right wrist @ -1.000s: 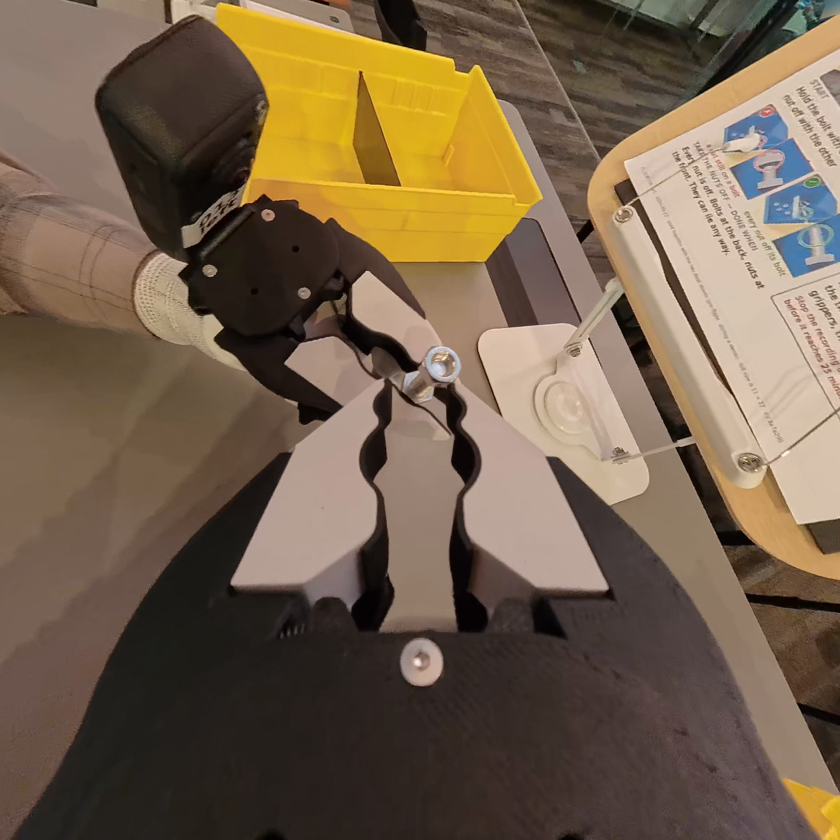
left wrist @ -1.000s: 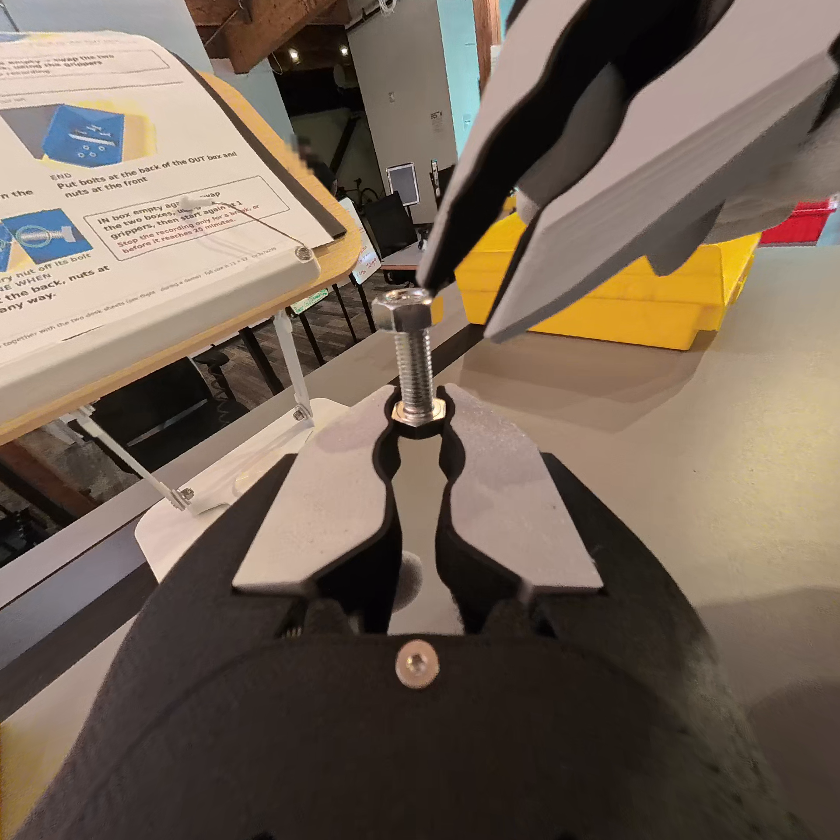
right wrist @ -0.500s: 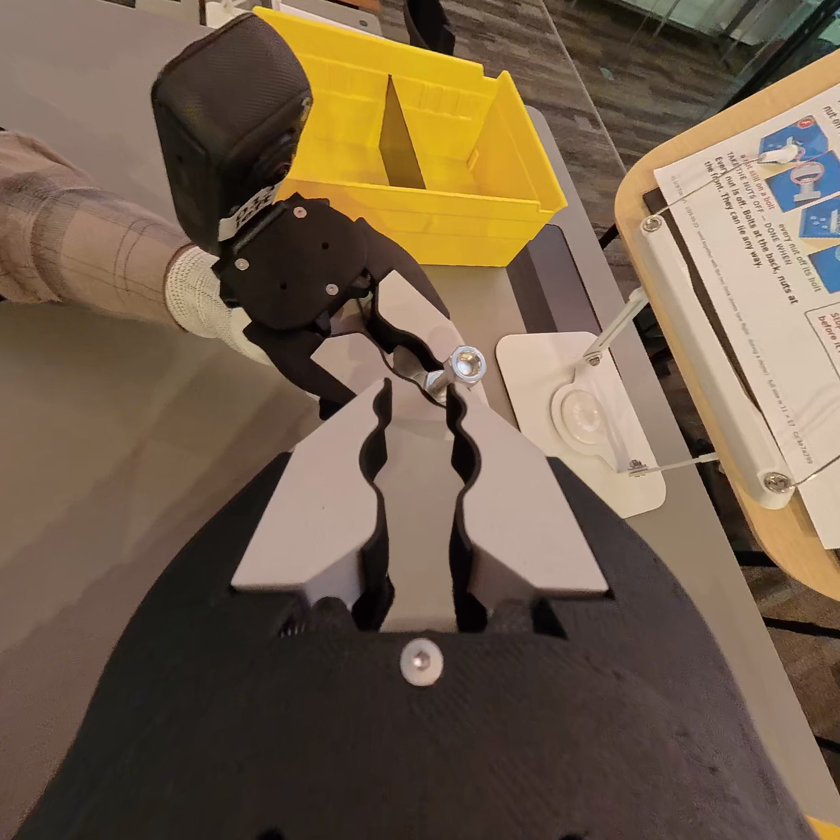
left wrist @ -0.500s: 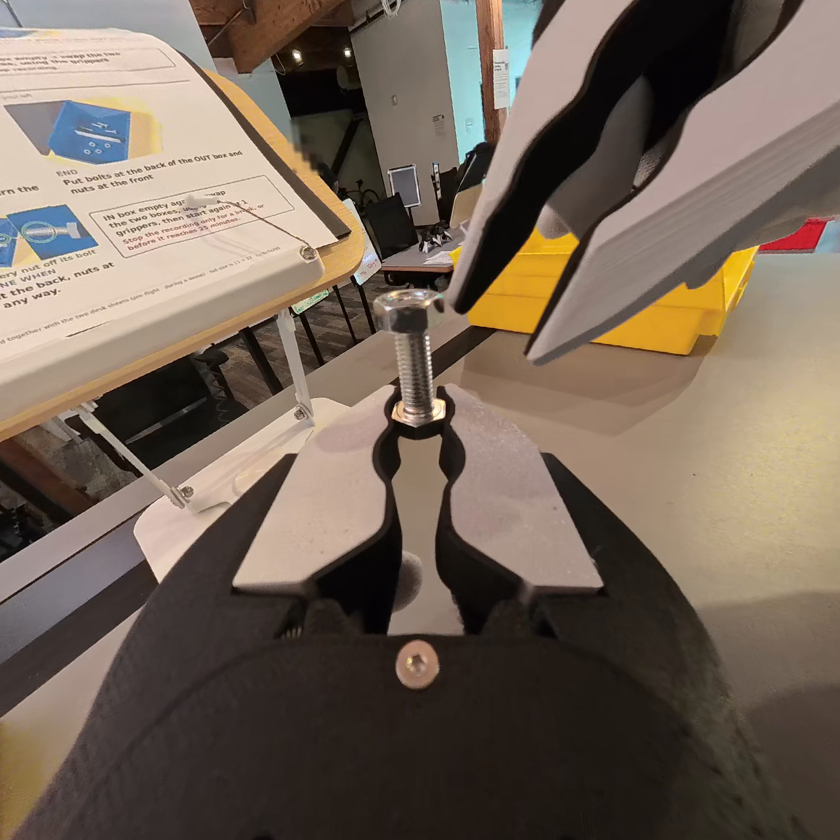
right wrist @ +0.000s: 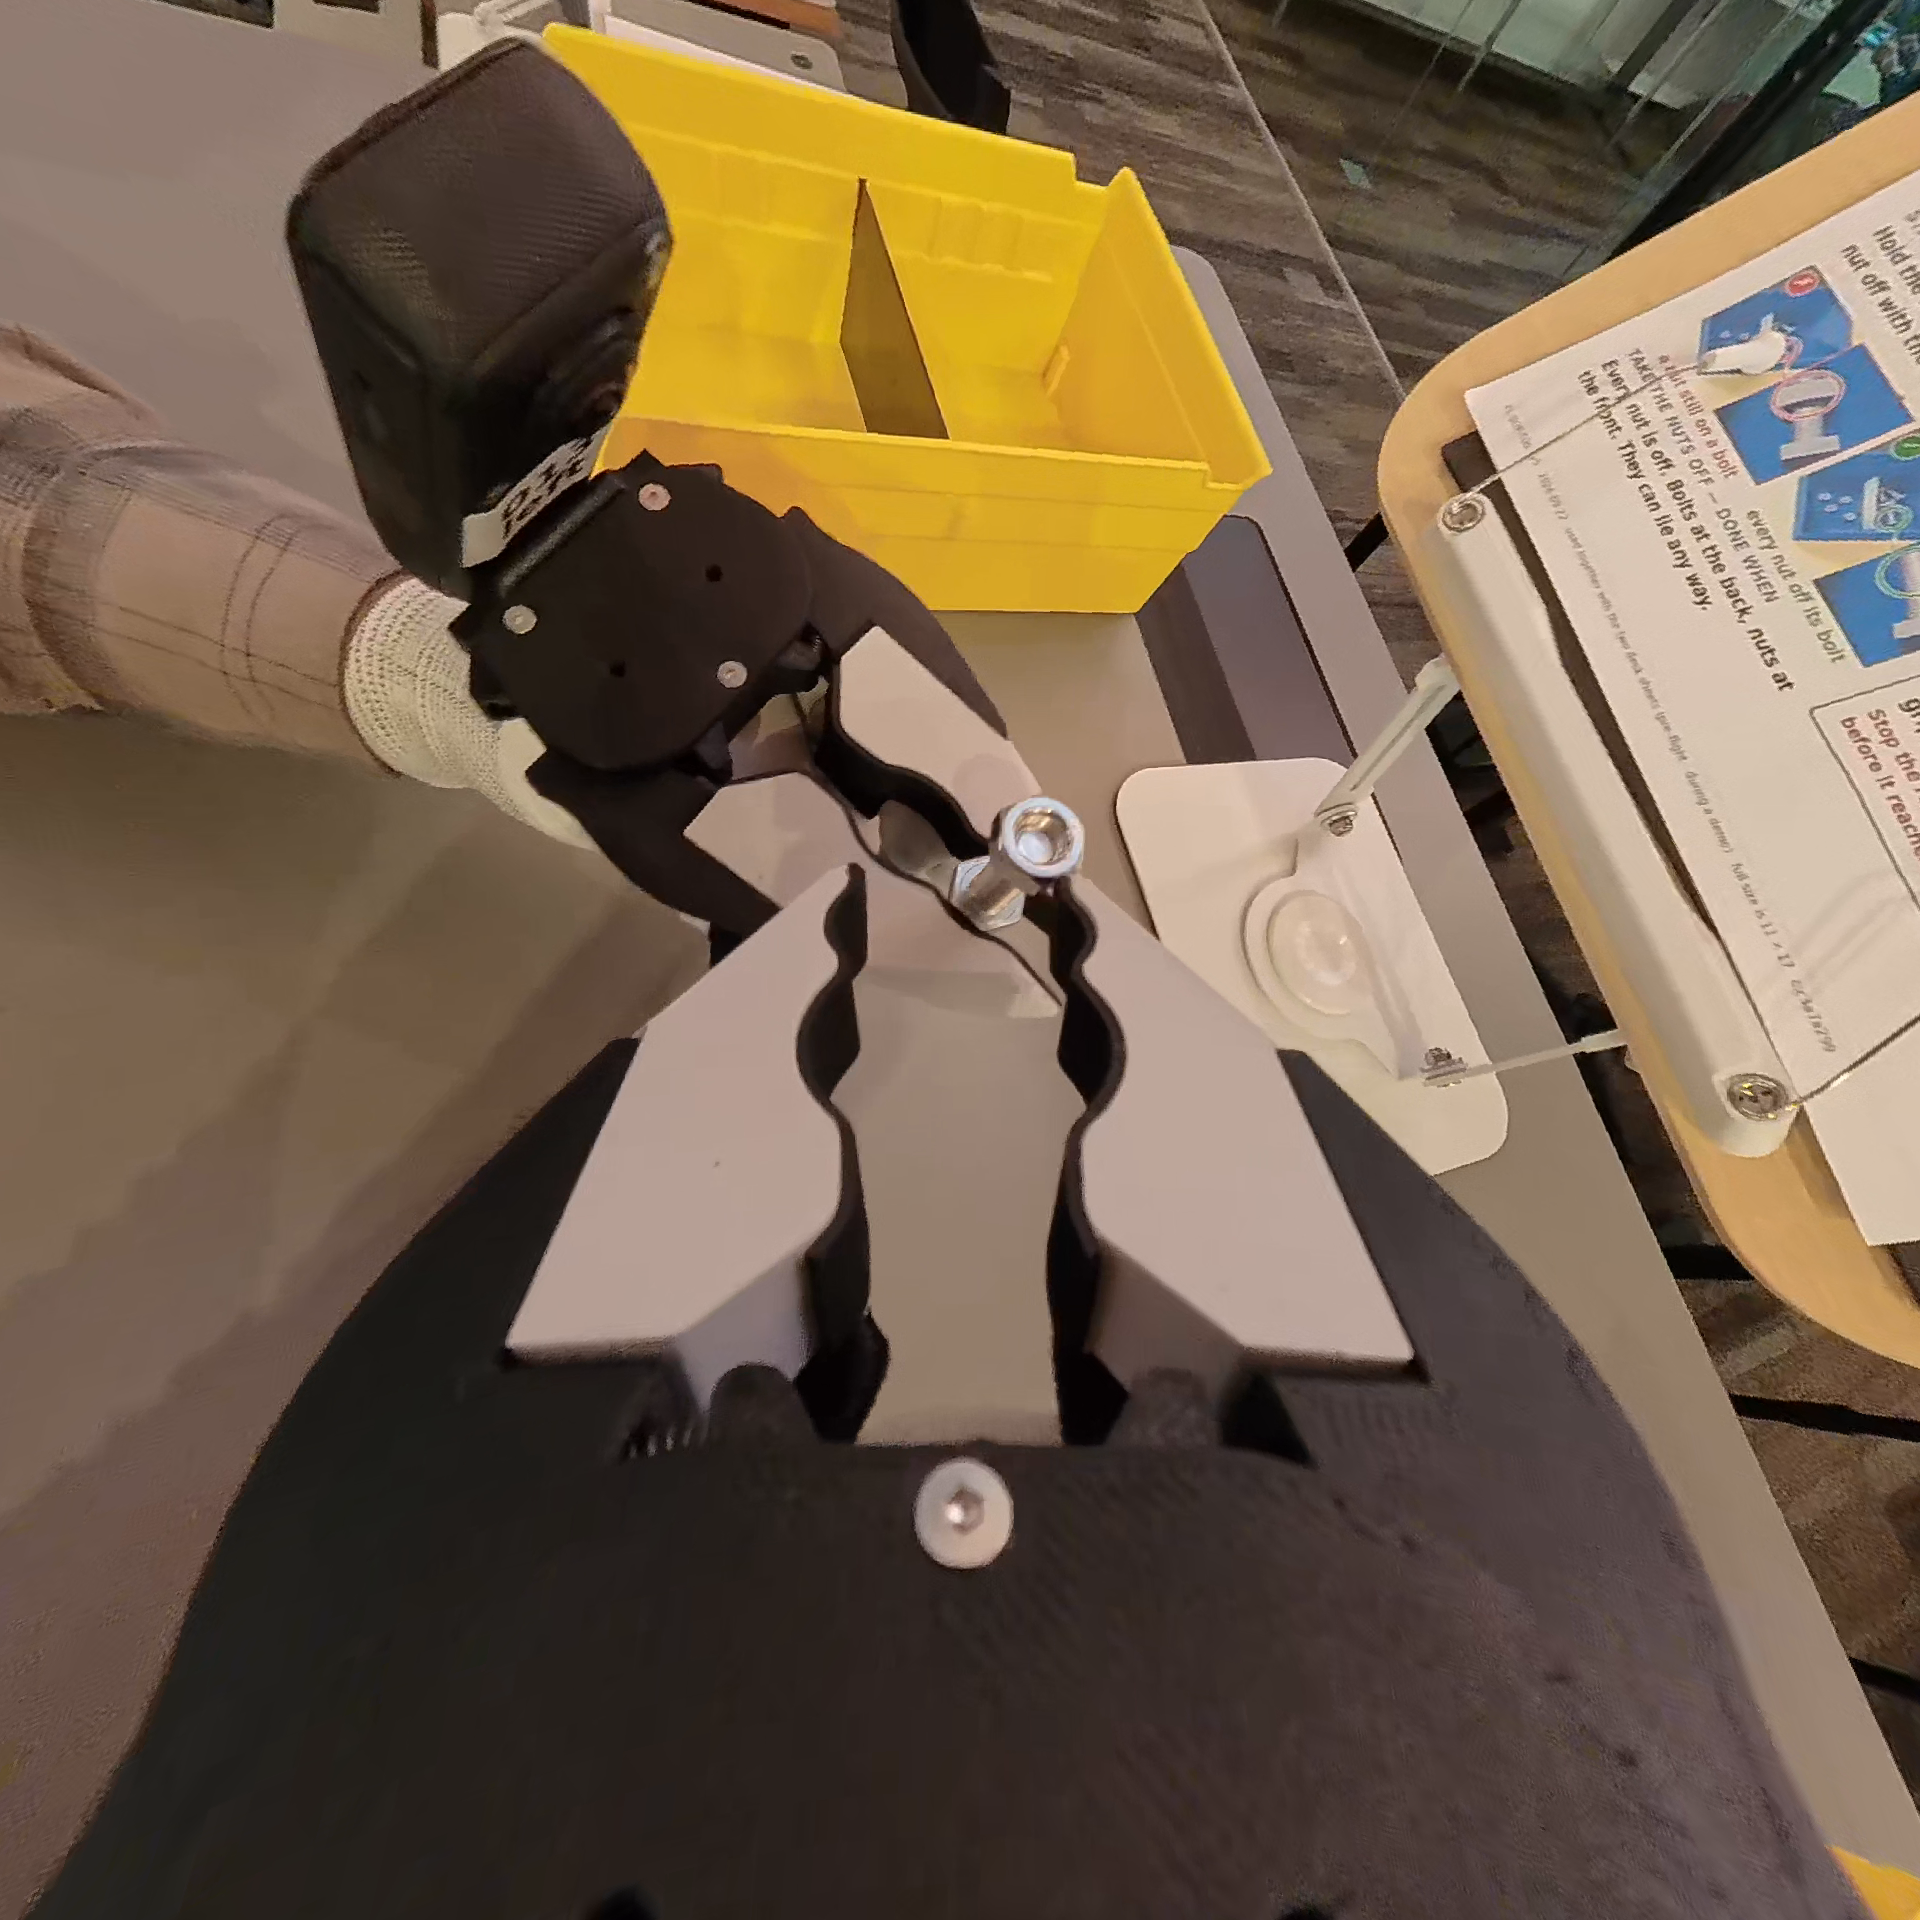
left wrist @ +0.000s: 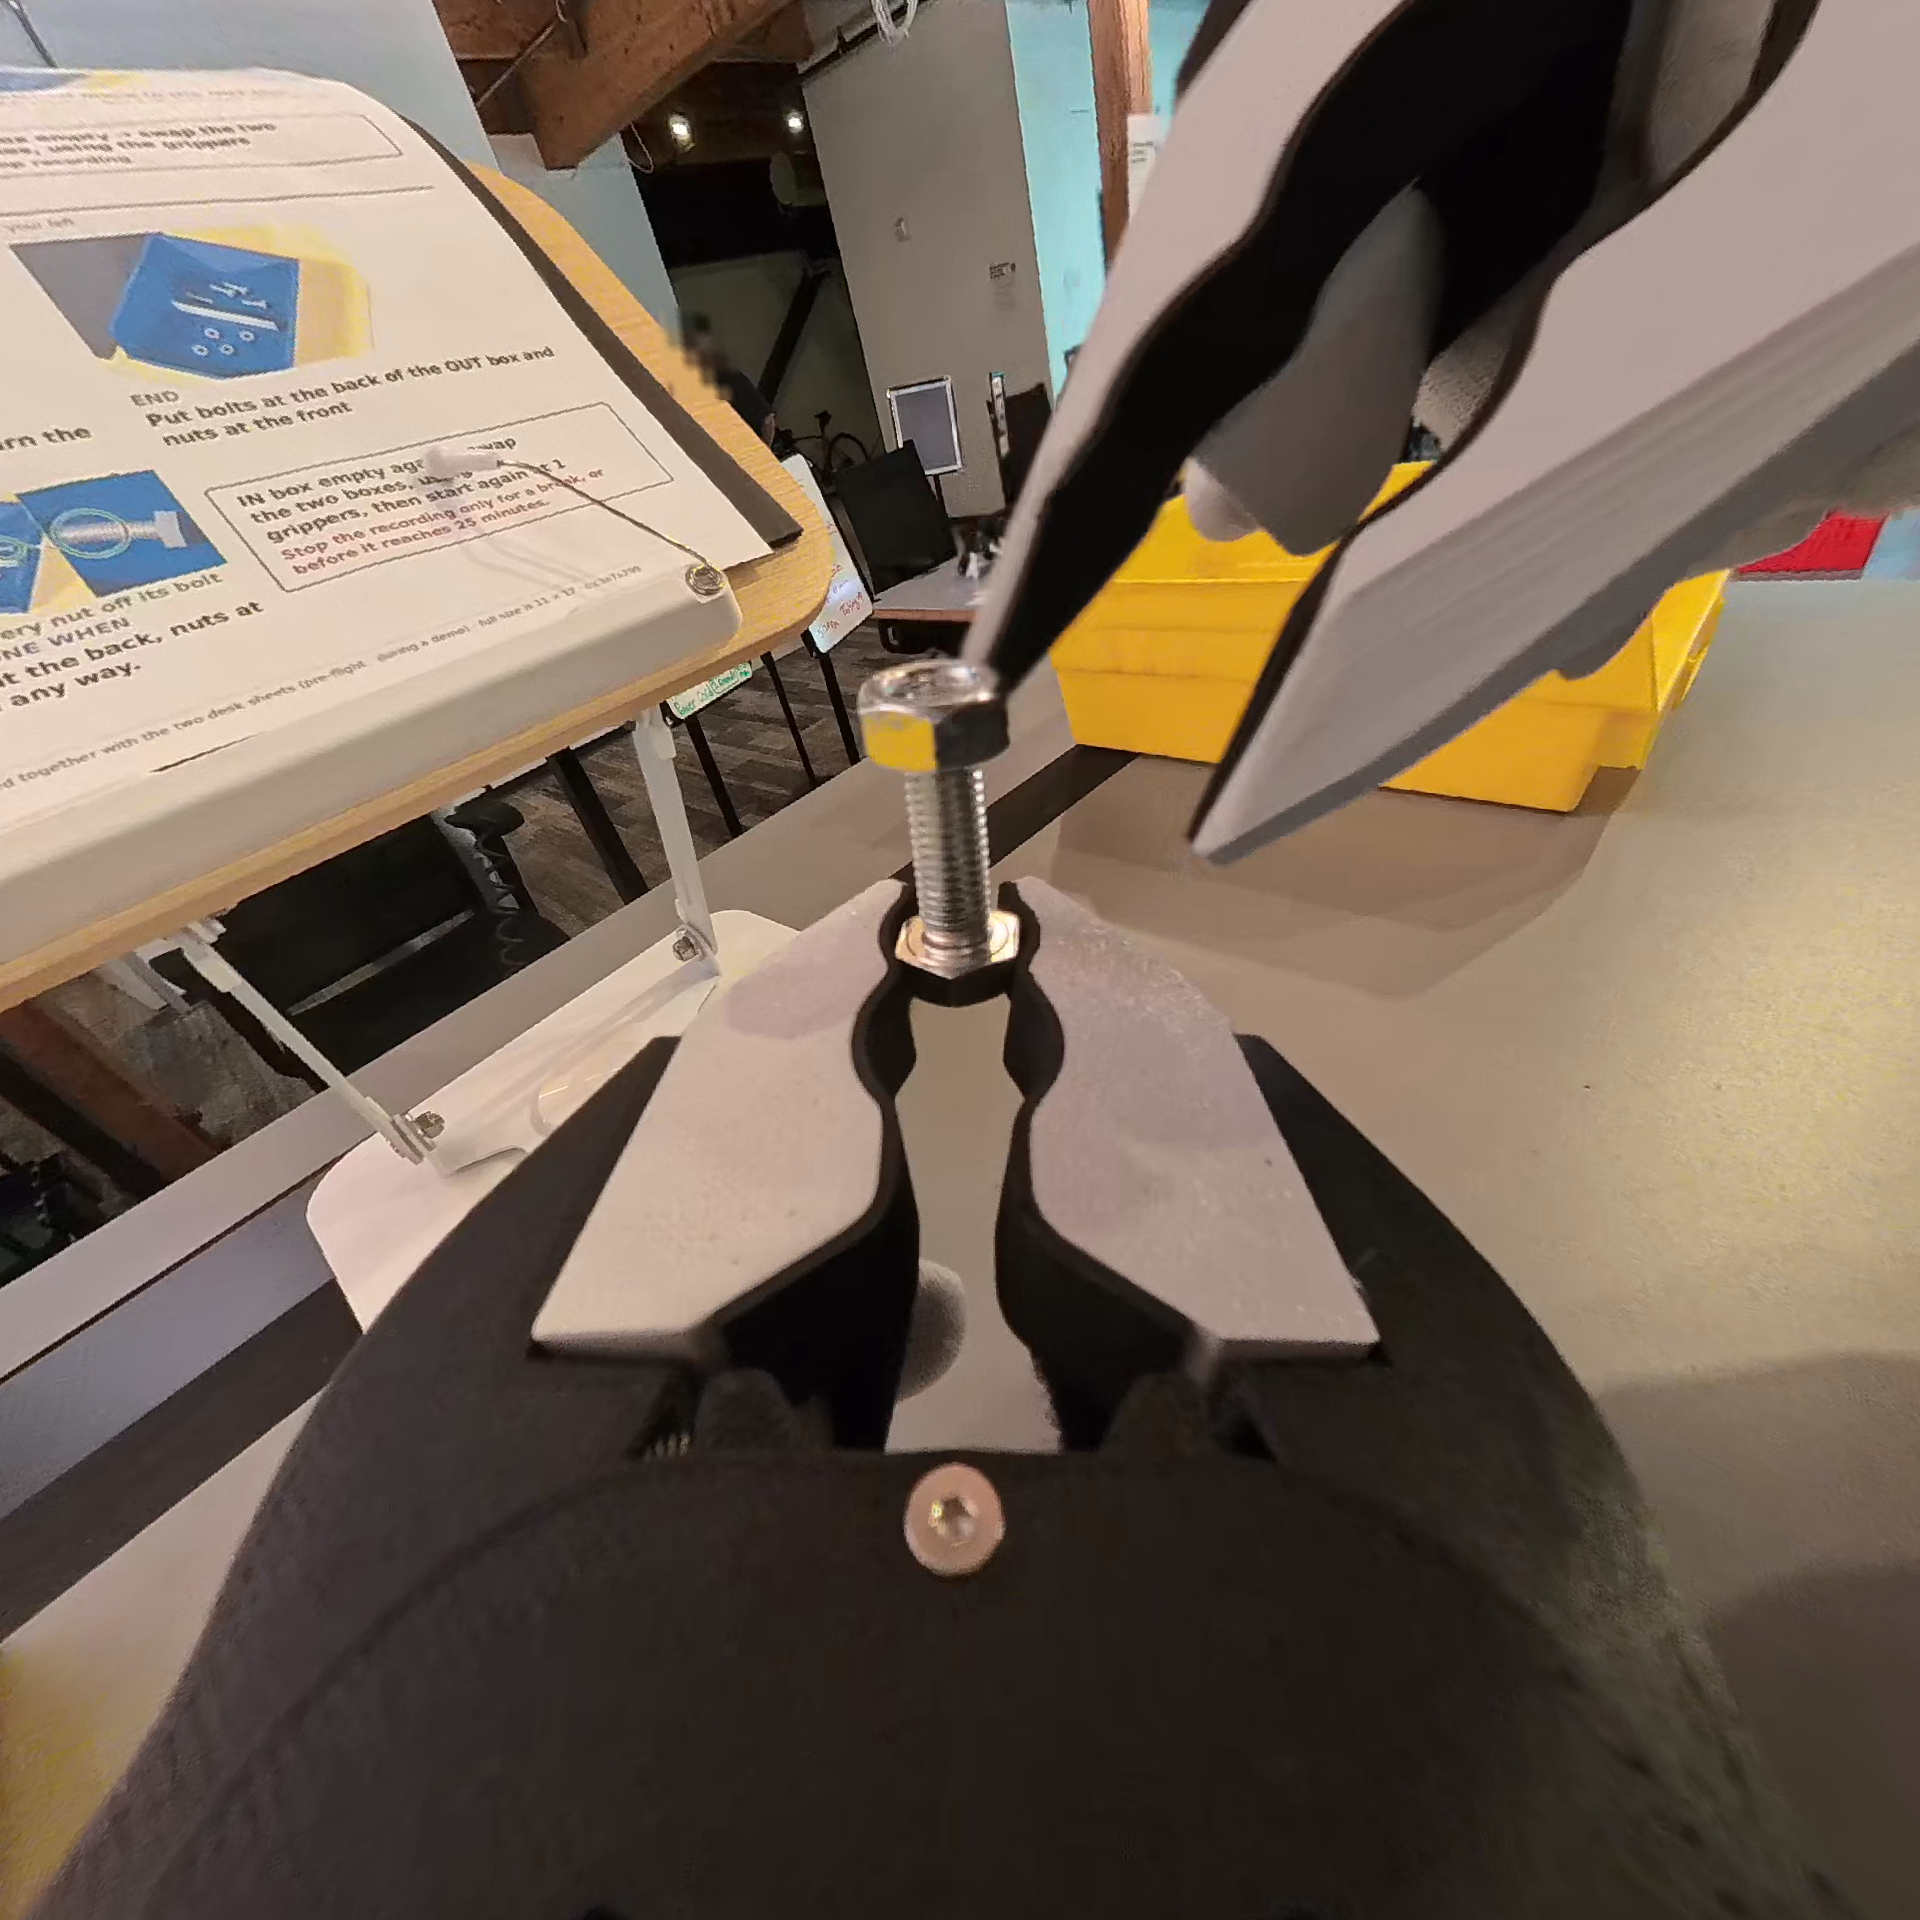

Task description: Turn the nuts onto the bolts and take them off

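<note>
Left gripper (left wrist: 958,940) jaws clenched on nut (left wrist: 957,943) of upright bolt (left wrist: 940,805), right gripper (left wrist: 1091,758) jaws spread above its head

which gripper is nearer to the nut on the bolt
Left. The left gripper is shut on the nut at its fingertips; the right gripper, open, is up by the bolt head, clear of the nut.

Left gripper (left wrist: 958,940) pinches nut (left wrist: 958,948) on bolt (left wrist: 940,810).

Shiny silver threaded steel bolt (left wrist: 940,831); bright yellow plastic divided bin (right wrist: 935,416); beige plaid fabric sleeve (right wrist: 156,582); matte grey tabletop (left wrist: 1558,1091); black-and-grey gripper fingers (left wrist: 1174,1164).
</note>
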Action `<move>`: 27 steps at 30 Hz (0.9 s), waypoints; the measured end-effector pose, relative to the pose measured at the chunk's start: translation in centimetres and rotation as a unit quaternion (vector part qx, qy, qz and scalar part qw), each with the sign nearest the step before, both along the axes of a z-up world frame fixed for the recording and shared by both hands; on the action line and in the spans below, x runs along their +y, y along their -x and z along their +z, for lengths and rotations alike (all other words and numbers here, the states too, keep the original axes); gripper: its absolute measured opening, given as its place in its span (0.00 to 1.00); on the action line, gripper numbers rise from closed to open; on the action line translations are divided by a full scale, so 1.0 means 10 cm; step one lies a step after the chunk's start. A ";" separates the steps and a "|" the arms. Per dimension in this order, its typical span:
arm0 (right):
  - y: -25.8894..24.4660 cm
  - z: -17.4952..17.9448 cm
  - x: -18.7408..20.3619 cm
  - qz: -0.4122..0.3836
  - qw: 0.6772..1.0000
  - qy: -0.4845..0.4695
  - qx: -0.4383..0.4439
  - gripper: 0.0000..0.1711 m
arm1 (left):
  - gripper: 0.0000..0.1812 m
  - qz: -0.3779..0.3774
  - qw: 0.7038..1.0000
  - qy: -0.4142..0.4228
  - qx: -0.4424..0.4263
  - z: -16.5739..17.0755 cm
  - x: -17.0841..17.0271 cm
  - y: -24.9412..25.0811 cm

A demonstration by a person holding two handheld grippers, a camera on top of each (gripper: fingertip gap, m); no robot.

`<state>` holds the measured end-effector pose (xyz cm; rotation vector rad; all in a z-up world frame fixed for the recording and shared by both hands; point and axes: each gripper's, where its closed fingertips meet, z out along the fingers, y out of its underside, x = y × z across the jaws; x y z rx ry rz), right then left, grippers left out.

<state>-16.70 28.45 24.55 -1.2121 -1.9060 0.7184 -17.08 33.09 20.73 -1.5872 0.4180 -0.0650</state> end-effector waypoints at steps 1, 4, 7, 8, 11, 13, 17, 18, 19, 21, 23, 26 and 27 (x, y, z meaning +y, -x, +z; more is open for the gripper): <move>-0.02 -0.01 -0.02 0.006 1.000 0.002 -0.005 0.16 | 0.08 0.000 1.000 0.000 -0.001 0.00 0.00 0.00; -0.04 0.05 -0.06 0.018 1.000 0.015 0.005 0.13 | 0.08 -0.001 1.000 0.000 0.000 0.00 0.00 -0.01; -0.01 0.06 0.06 -0.009 1.000 0.004 0.012 0.18 | 0.08 -0.003 1.000 0.000 0.001 -0.01 0.00 -0.02; 0.00 0.06 0.10 -0.018 1.000 -0.001 0.018 0.20 | 0.08 -0.004 1.000 0.001 0.001 -0.01 0.00 -0.03; 0.05 0.06 0.08 -0.002 0.999 -0.008 0.036 0.21 | 0.08 -0.012 1.000 0.000 -0.002 0.00 -0.01 -0.05; 0.06 0.04 0.08 0.004 0.999 -0.001 0.037 0.20 | 0.08 -0.024 1.000 -0.002 0.000 0.01 -0.03 -0.08; 0.05 0.01 0.08 0.010 0.999 -0.001 0.031 0.17 | 0.08 -0.025 1.000 -0.004 0.001 0.02 -0.03 -0.07; 0.04 0.01 0.07 0.012 0.999 0.002 0.030 0.17 | 0.08 -0.023 1.000 -0.003 0.002 0.02 -0.03 -0.07; 0.04 0.01 0.05 0.013 1.000 0.003 0.028 0.17 | 0.08 -0.021 1.000 -0.003 0.001 0.02 -0.03 -0.06; 0.03 0.00 0.04 0.013 1.000 -0.003 0.021 0.16 | 0.08 -0.017 1.000 -0.003 -0.001 0.02 -0.02 -0.05; -0.01 -0.01 0.01 0.017 1.000 0.004 0.008 0.14 | 0.08 -0.014 1.000 0.000 -0.009 0.02 -0.01 -0.02; -0.06 -0.03 -0.09 0.045 0.999 0.003 -0.003 0.11 | 0.08 -0.012 1.000 0.000 -0.012 0.02 -0.01 -0.01; -0.05 0.00 -0.02 0.026 1.000 -0.001 0.003 0.12 | 0.08 -0.012 1.000 0.000 -0.011 0.02 -0.01 -0.01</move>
